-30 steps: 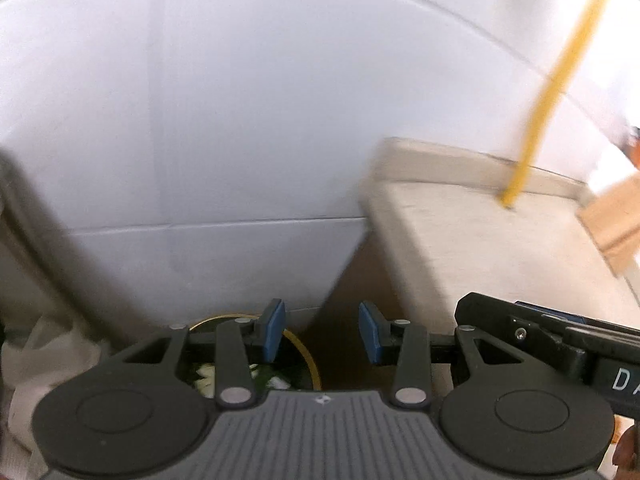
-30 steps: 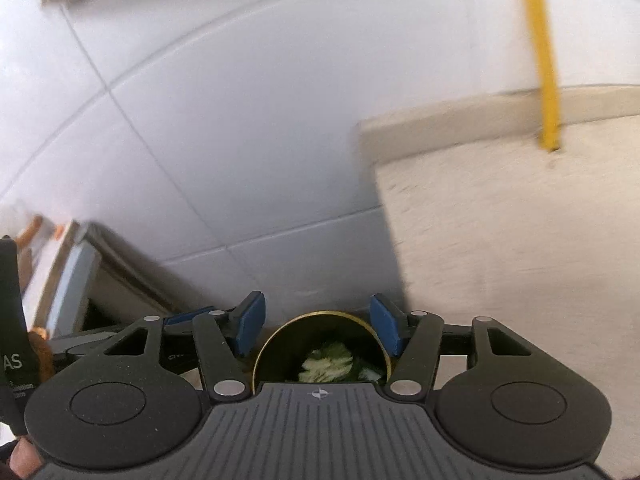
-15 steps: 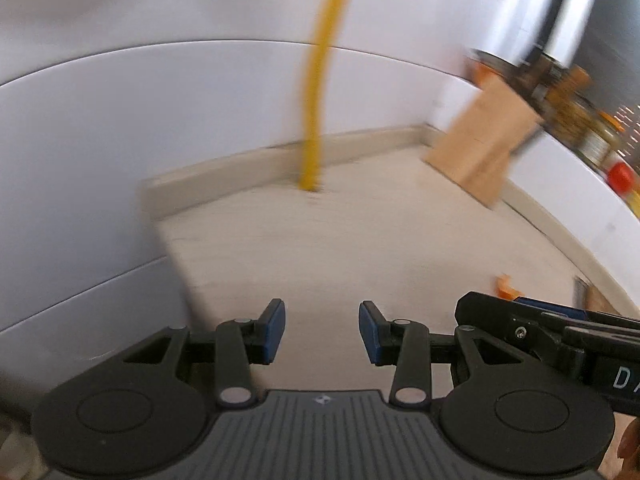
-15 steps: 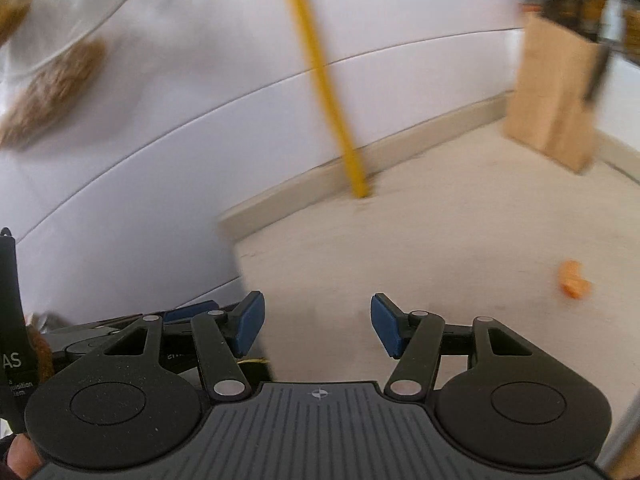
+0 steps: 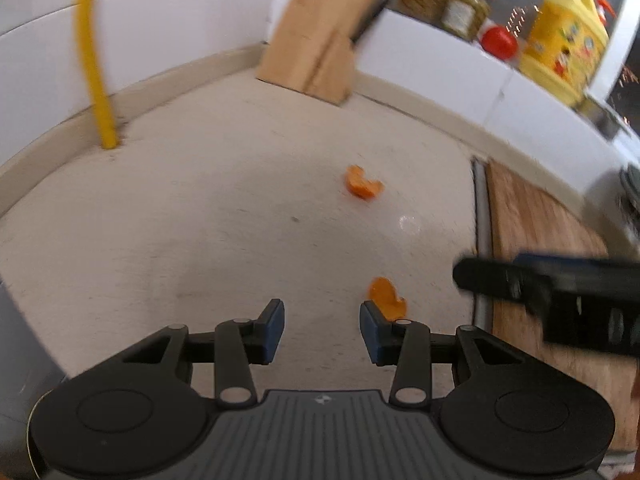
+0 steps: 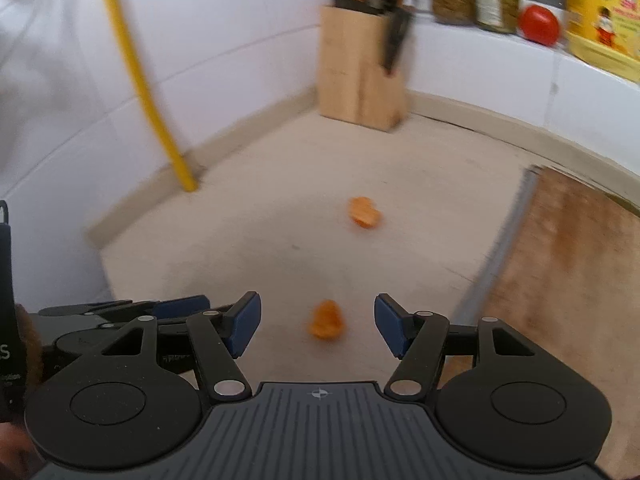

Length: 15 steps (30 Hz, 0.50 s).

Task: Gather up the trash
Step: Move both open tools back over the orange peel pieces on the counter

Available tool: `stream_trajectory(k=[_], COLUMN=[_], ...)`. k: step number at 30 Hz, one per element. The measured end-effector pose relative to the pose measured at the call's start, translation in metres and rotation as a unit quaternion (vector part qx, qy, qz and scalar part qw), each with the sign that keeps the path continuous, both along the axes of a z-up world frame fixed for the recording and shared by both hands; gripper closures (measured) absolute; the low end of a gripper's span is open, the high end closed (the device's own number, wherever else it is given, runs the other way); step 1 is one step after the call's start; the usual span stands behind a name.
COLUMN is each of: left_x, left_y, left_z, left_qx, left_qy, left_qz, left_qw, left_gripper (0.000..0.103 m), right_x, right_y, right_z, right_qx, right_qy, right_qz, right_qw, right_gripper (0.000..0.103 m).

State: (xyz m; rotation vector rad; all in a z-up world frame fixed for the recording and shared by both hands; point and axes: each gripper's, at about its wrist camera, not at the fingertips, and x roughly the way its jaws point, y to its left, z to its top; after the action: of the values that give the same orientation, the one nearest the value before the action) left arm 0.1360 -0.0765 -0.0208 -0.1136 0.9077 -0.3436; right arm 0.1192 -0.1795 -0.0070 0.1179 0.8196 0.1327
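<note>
Firstly, from our left wrist we see the knife block [image 5: 310, 54] holding knives by the wall, lidded jars [image 5: 464, 8] on the ledge with contents we cannot make out, and our left gripper [image 5: 322, 328] with jaws parted and empty, one orange peel piece [image 5: 387, 292] lying on the countertop [image 5: 180, 240] just beyond its right pad and another peel piece [image 5: 362, 186] farther off. From our right wrist, our right gripper [image 6: 318, 326] has its jaws opening wide, the near peel on the counter between them and untouched.
</note>
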Motion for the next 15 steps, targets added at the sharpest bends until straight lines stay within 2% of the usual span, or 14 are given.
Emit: stream_trajectory(k=[3,9,15], left_x=[0.002,0.014,0.016], left_y=[-0.017,-0.044,-0.067], left_z=[-0.002,-0.012,-0.014], left_qx=[0.013,0.017,0.051], left_qy=[-0.001,0.016,0.003], left_qz=[-0.012,-0.022,-0.025], left_qw=[0.9998,0.9995,0.9984], left_gripper=[0.062,0.062,0.065], right_x=[0.009,0.043,0.071], right_y=[-0.017,-0.041,-0.062], right_z=[-0.003,-0.007,-0.017], right_qx=[-0.006,-0.013,-0.008], right_qy=[0.002,0.005,0.017], right_qz=[-0.01,-0.004,0.013], right_qw=[1.0,1.0,1.0], right_gripper=[0.031,0.03,0.03])
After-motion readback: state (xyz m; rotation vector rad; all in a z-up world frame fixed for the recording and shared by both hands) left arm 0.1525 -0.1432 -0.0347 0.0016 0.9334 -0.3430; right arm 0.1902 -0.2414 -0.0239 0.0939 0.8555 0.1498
